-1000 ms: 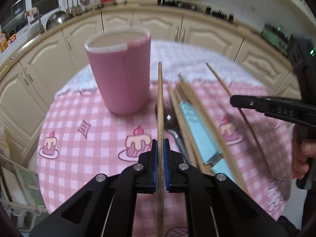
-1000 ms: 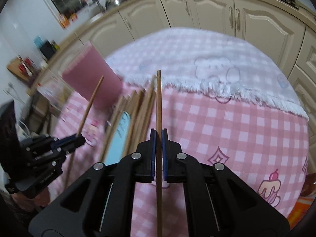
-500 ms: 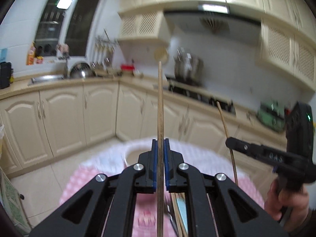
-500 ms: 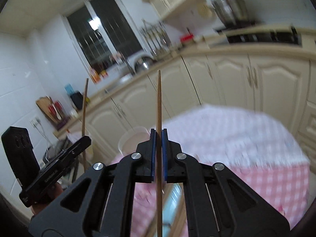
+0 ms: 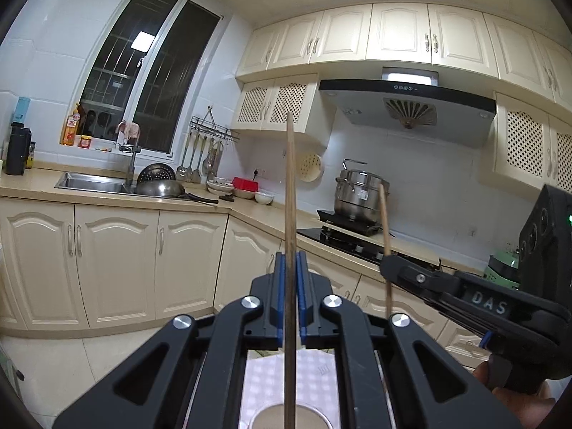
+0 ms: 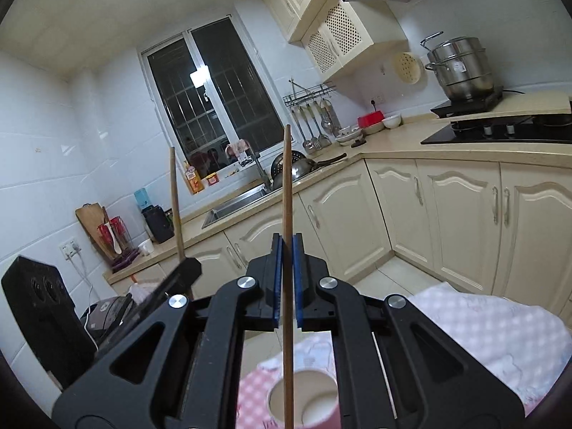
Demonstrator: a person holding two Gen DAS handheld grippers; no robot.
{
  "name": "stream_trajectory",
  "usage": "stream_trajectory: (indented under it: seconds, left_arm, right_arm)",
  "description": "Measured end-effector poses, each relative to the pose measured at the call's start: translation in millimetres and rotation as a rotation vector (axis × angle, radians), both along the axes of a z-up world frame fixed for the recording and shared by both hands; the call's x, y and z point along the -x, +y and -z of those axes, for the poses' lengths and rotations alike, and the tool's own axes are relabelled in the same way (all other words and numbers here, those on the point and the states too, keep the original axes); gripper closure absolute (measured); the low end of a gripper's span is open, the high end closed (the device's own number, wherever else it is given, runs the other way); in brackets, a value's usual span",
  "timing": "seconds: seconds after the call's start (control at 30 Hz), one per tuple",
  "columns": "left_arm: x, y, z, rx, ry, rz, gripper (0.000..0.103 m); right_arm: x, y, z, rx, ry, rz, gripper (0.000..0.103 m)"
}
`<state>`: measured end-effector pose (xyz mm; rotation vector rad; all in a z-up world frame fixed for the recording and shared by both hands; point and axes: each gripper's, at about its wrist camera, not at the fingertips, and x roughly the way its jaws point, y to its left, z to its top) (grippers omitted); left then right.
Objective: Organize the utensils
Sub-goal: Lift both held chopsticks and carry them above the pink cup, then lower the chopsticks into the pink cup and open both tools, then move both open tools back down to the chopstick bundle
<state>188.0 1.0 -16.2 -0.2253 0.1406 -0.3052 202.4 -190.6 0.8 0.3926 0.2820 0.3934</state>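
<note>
My left gripper (image 5: 290,296) is shut on a wooden chopstick (image 5: 290,193) held upright, its lower end over the open mouth of the pink cup (image 5: 271,419) below. My right gripper (image 6: 286,282) is shut on a second wooden chopstick (image 6: 287,186), also upright, its lower end over the same cup (image 6: 314,405). The right gripper (image 5: 388,268) and its chopstick (image 5: 384,218) show at the right of the left wrist view. The left gripper (image 6: 187,268) and its chopstick (image 6: 175,193) show at the left of the right wrist view.
The pink checked tablecloth (image 6: 500,325) lies under the cup. Cream kitchen cabinets (image 5: 118,261), a sink (image 5: 93,184), a stove with a steel pot (image 5: 361,193) and a range hood (image 5: 407,103) fill the background. The other utensils on the table are out of view.
Both grippers have tipped up from looking down at the table to looking across the kitchen, turning their chopsticks upright over the pink cup. Both stay shut on their chopsticks.
</note>
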Motion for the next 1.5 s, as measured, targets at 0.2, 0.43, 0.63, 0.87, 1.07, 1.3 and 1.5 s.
stream_trajectory:
  seconds: [0.2,0.43,0.63,0.87,1.07,1.3,1.5]
  left_arm:
    - [-20.0,-5.1,27.3,0.002,0.027,-0.003,0.097]
    - [-29.0,-5.5,58.4,-0.028,0.057,-0.029,0.097]
    - [-30.1,-4.6,74.8,-0.066,0.098,-0.01,0.089]
    - [-8.2,15.1,66.2,-0.038,0.109,-0.046,0.018]
    - [14.3,10.7,53.2,-0.143,0.177,-0.084,0.008]
    - [35.0,1.4,42.9,-0.246,0.281,-0.139,0.006]
    - [52.4,0.4,37.8,-0.261,0.331,-0.148,0.005]
  right_arm:
    - [-21.5,12.8,24.9,0.04,0.004,0.027,0.097]
    - [-28.3,23.4,51.4,0.076,0.036,0.039,0.097]
    - [-21.5,26.0,67.6,0.121,0.115,0.0,0.09]
    - [2.8,-15.1,61.5,0.061,0.143,0.073,0.024]
    - [26.4,-39.6,54.1,0.076,0.189,0.105,0.008]
    - [52.1,-62.4,55.7,0.107,0.284,0.126,0.007]
    - [75.0,-72.9,57.2,0.139,0.324,0.141,0.007]
